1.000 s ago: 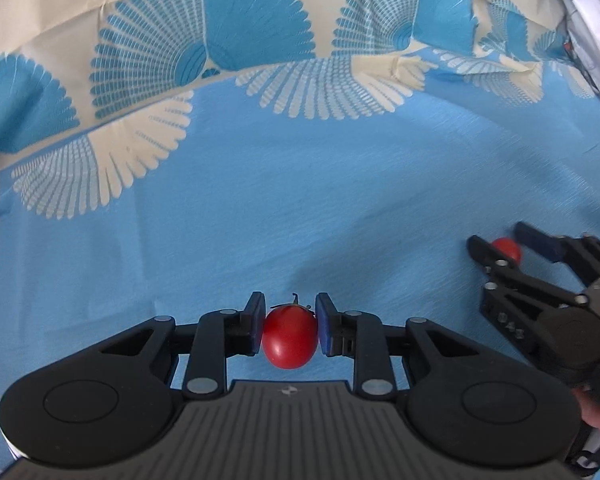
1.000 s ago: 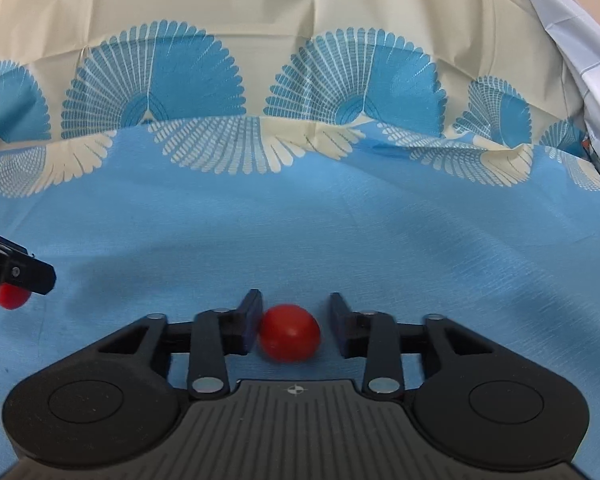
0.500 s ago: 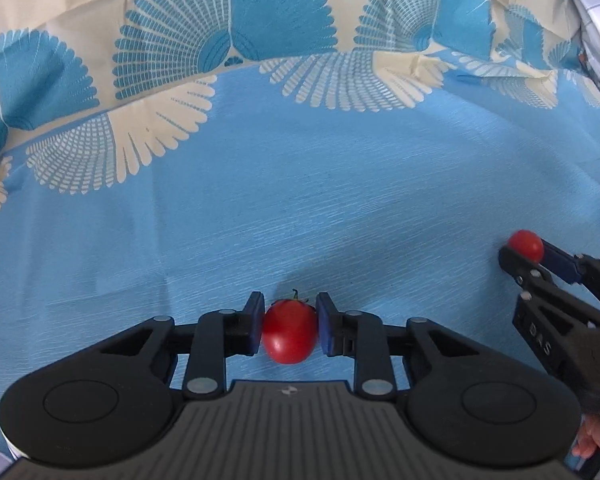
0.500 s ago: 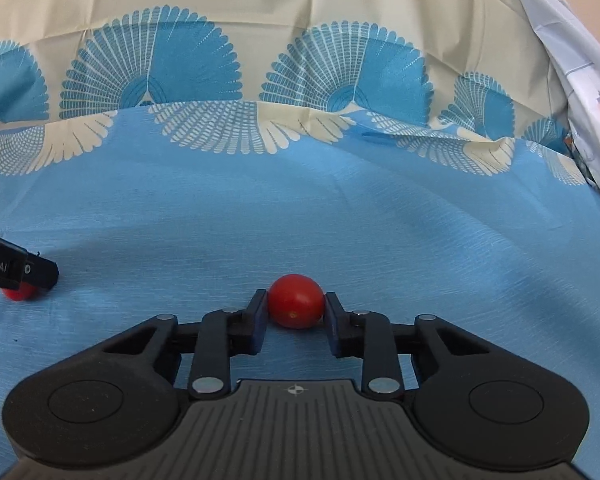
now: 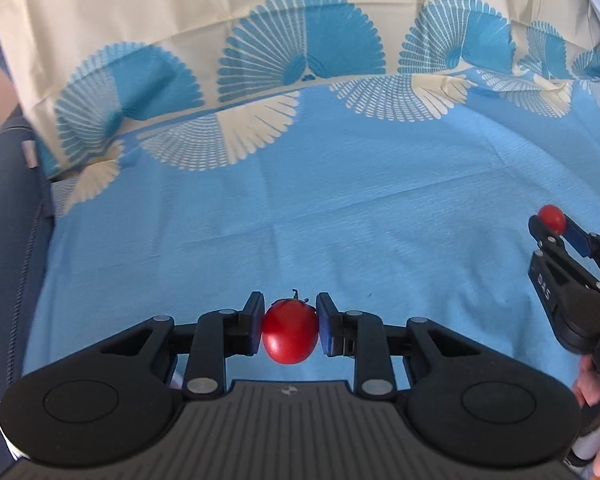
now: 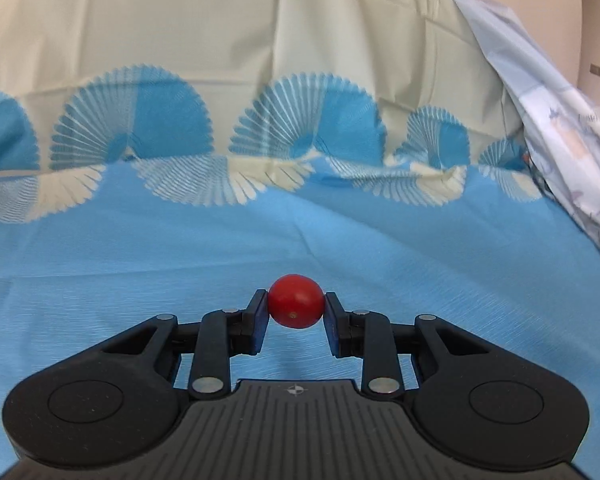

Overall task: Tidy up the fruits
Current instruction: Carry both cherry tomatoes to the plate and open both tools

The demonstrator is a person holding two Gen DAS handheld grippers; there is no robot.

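My left gripper (image 5: 290,330) is shut on a red cherry tomato with a green stem (image 5: 289,331) and holds it above the blue cloth (image 5: 300,208). My right gripper (image 6: 296,306) is shut on a second red cherry tomato (image 6: 296,301), pinched at the fingertips and lifted off the cloth (image 6: 340,240). The right gripper (image 5: 556,224) with its tomato (image 5: 552,219) also shows at the right edge of the left wrist view.
The blue cloth has a cream border with blue fan patterns (image 5: 300,60) rising at the back. A pale printed fabric (image 6: 560,128) hangs at the right. A dark grey cushion edge (image 5: 8,240) lies at the left. A hand (image 5: 596,396) holds the right gripper.
My right gripper closed on its tomato and lifted it off the cloth. Both grippers rose, and the left kept its tomato.
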